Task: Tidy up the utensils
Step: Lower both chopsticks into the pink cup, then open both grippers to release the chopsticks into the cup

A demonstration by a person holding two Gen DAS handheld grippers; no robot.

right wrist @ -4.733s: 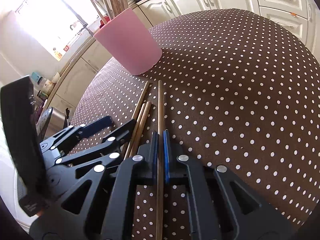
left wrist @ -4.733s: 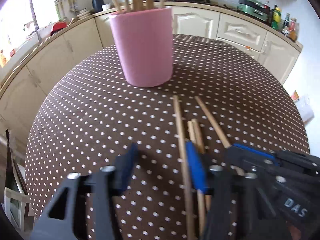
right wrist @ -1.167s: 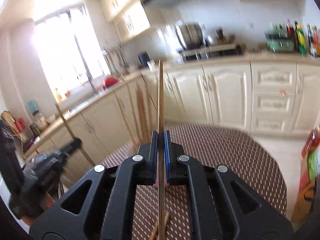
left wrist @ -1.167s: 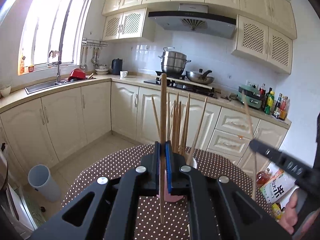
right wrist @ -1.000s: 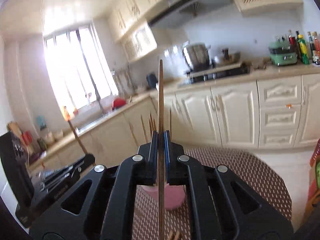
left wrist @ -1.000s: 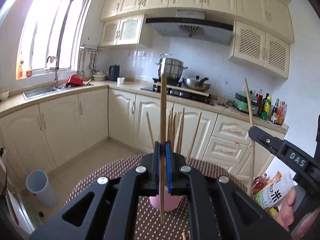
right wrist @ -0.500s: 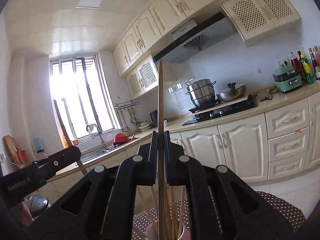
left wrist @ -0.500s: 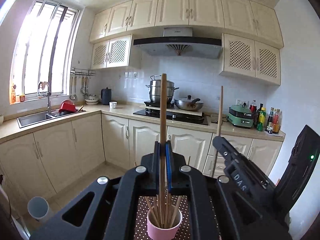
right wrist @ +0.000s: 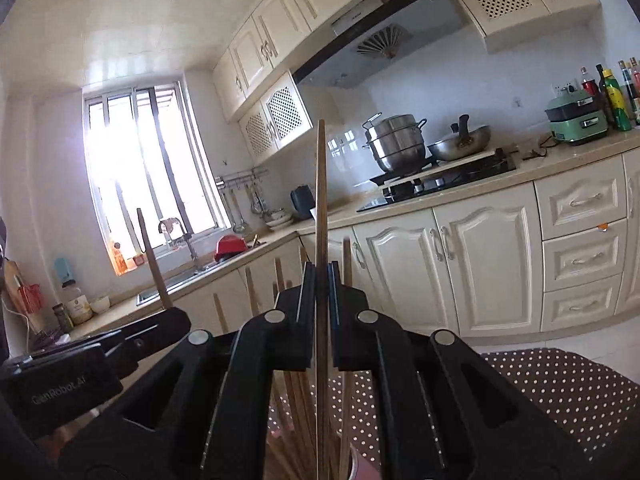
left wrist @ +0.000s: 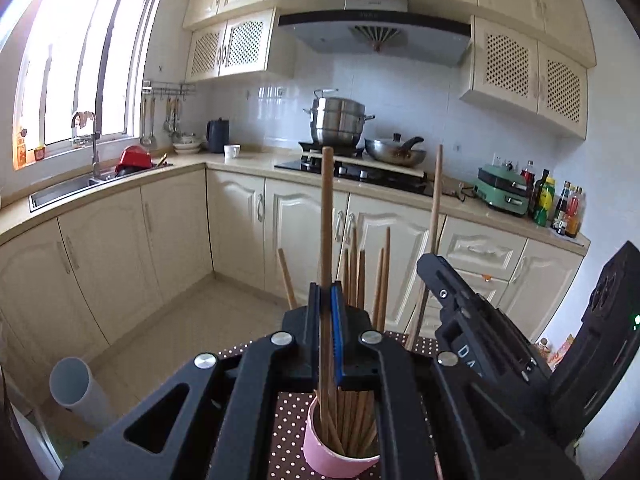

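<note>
The left gripper [left wrist: 327,312] is pressed together on a single upright chopstick [left wrist: 326,216], whose lower end reaches down into the pink cup [left wrist: 336,456] standing on the brown dotted tablecloth [left wrist: 286,420]. The cup already holds a bundle of other chopsticks [left wrist: 362,280] that fan out above its rim and crowd the space around the held one. The right gripper [right wrist: 319,304] pinches a second chopstick [right wrist: 320,184], also upright, with its lower part among the sticks in the cup, whose rim [right wrist: 362,466] just shows at the bottom edge of the right wrist view. The two grippers sit close together over the cup; each appears at the side of the other's view.

Behind the table runs a cream worktop [left wrist: 248,166] with a sink [left wrist: 64,190] under the window, a steel pot [left wrist: 338,122] and a pan [left wrist: 394,154] on the stove, and bottles [left wrist: 564,210] at its right end. A grey bin [left wrist: 76,390] stands on the floor.
</note>
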